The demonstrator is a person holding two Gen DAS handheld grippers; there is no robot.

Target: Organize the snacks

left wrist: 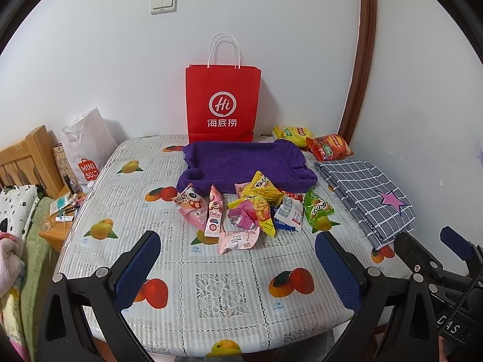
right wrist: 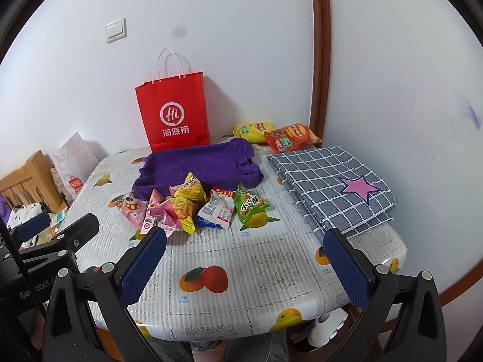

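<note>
A pile of small snack packets [left wrist: 250, 211] [right wrist: 196, 205], pink, yellow, white and green, lies in the middle of the table, just in front of a purple cloth tray [left wrist: 244, 163] [right wrist: 199, 163]. Two crisp bags, yellow [left wrist: 291, 134] [right wrist: 253, 129] and red [left wrist: 329, 146] [right wrist: 291, 137], lie at the back right. My left gripper [left wrist: 238, 259] is open and empty above the near table edge. My right gripper [right wrist: 244, 256] is open and empty, to the right of the left one, also short of the pile.
A red paper bag [left wrist: 223, 102] [right wrist: 173, 114] stands against the wall behind the tray. A folded grey checked cloth with a pink star [left wrist: 368, 193] [right wrist: 332, 187] lies on the right. A white shopping bag [left wrist: 86, 150] and a cluttered bedside stand [left wrist: 60, 214] sit left of the table.
</note>
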